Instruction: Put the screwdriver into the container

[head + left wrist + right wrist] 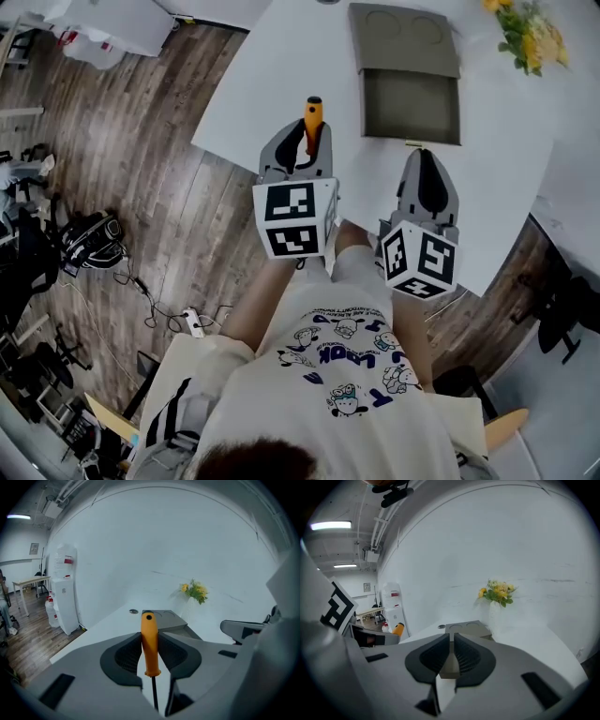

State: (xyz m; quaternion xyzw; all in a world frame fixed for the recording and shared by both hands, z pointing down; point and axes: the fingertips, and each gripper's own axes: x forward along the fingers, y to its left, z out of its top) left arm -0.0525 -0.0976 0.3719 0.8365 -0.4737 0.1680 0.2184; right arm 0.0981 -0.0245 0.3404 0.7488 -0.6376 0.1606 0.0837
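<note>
One screwdriver [150,644] clamped — one container [410,108], seemingly open.

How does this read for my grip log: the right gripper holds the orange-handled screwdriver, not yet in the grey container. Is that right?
Not quite. It is the left gripper, not the right, that is shut on the orange-handled screwdriver, as the left gripper view shows. The rest stands: the screwdriver is not yet in the grey container.
</note>
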